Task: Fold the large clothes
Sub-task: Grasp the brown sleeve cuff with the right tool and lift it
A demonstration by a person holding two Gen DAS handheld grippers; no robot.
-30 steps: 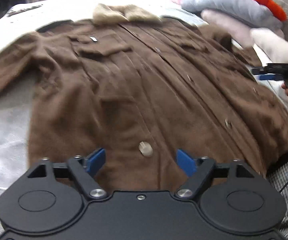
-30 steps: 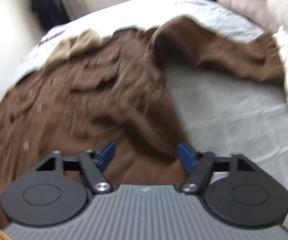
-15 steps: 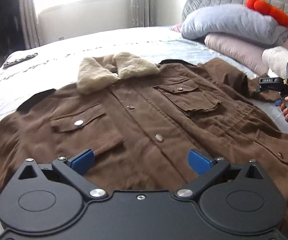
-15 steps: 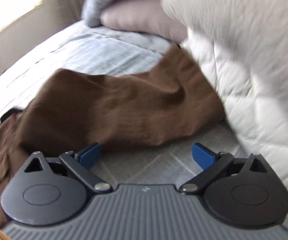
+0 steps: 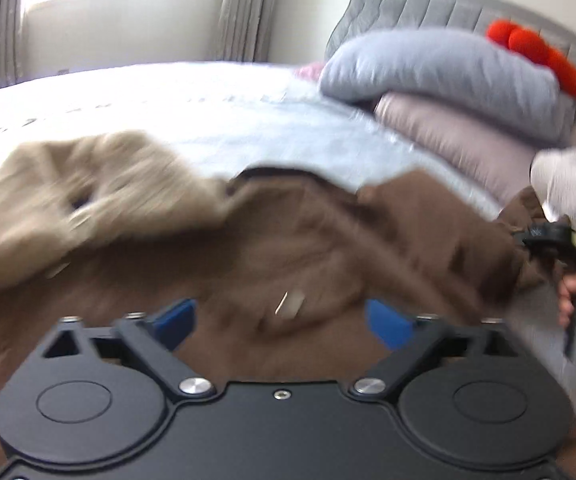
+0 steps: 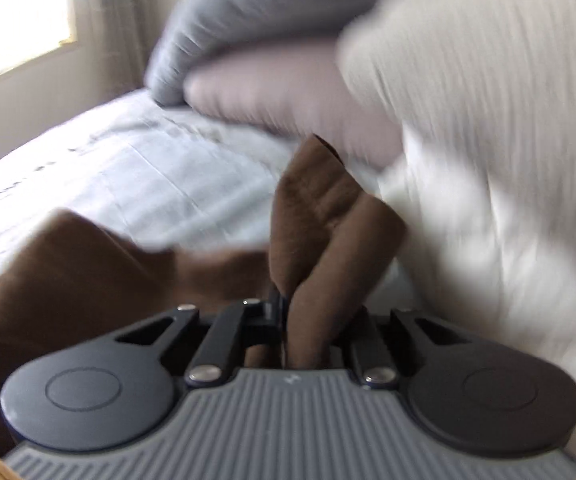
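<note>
A large brown suede-like jacket with a tan fleece collar (image 5: 88,184) lies spread on the pale blue-grey quilted bedspread (image 5: 248,120). The left gripper (image 5: 284,320) hangs over the jacket's chest with its blue-padded fingers (image 5: 176,320) apart and closing; the cloth and a pale oblong button (image 5: 291,304) lie below the gap, and the pads press on nothing. The collar sits ahead of the fingers and to their left. The right gripper (image 6: 288,312) has its jaws pressed together on the brown sleeve end (image 6: 327,232), which stands up in a fold just ahead of the fingertips. Beyond it and to the right lie a white quilted duvet (image 6: 487,140), a mauve pillow (image 6: 280,92) and a grey pillow (image 6: 240,28). The frames are blurred, and no writing or label can be read.
</note>
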